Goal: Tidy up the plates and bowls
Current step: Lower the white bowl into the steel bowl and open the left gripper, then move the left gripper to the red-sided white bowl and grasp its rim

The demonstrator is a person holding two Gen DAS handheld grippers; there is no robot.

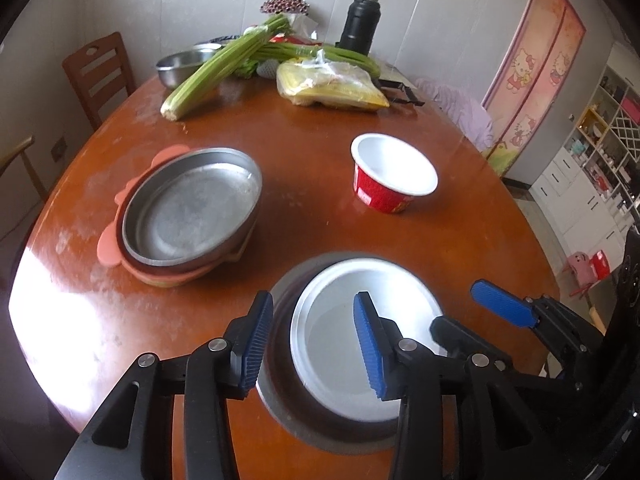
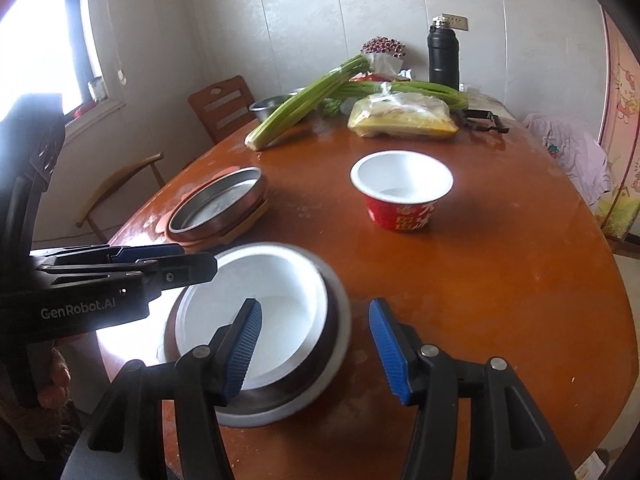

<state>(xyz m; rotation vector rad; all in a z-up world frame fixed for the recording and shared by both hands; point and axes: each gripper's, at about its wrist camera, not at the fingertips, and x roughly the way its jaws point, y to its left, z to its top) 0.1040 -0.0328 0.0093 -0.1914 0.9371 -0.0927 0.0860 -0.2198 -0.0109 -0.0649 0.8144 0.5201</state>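
Note:
A white bowl [image 1: 332, 332] [image 2: 276, 304] sits nested inside a steel bowl [image 1: 276, 404] [image 2: 280, 416] at the near edge of the round wooden table [image 1: 460, 240]. My left gripper [image 1: 312, 346] [image 2: 196, 258] is open and straddles the bowls' left rim, with its pads clear of it. My right gripper [image 2: 316, 350] [image 1: 460, 308] is open over the right rim, one finger above the white bowl and the other outside. A steel plate on a stack of pink and orange plates [image 1: 192, 216] [image 2: 220, 204] lies to the left. A red paper bowl [image 1: 394, 172] [image 2: 402, 188] stands beyond.
At the table's far side lie celery stalks [image 1: 216, 68], a steel basin [image 1: 180, 64], a bagged yellow packet [image 1: 332, 84] and a black flask [image 1: 360, 24]. Wooden chairs [image 1: 100, 72] stand on the left. Shelving [image 1: 600, 168] fills the right. A person's hand [image 2: 52, 376] holds the left gripper.

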